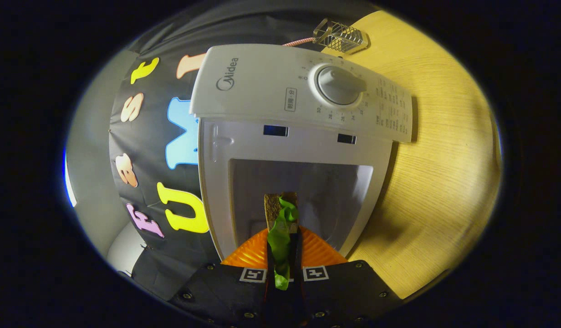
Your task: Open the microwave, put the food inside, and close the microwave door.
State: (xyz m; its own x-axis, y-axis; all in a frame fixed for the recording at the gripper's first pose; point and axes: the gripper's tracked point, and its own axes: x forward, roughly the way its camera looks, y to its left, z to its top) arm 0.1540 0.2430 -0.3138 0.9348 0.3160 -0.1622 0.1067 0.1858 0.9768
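One gripper (283, 255): lower centre of frame; both black fingers (296, 255) were closed tight on a sandwich, pressing it from either side.
Sandwich (280, 214): brown bread with a green lettuce leaf hanging back between the fingers; its front end reached into the microwave's cavity mouth, just ahead of the fingertips.
Plate (244, 257): orange, ribbed; lay under the fingers at the cavity's threshold, lower centre.
Microwave (298, 146): white, centre of frame, appearing turned sideways in this view; cavity open and lit grey.
Control panel (262, 82): upper centre, with a round timer dial (339, 85).
Table (444, 159): pale wood, right side of frame.
Wire basket (342, 35): small, metal, top of frame, on the table beyond the microwave.
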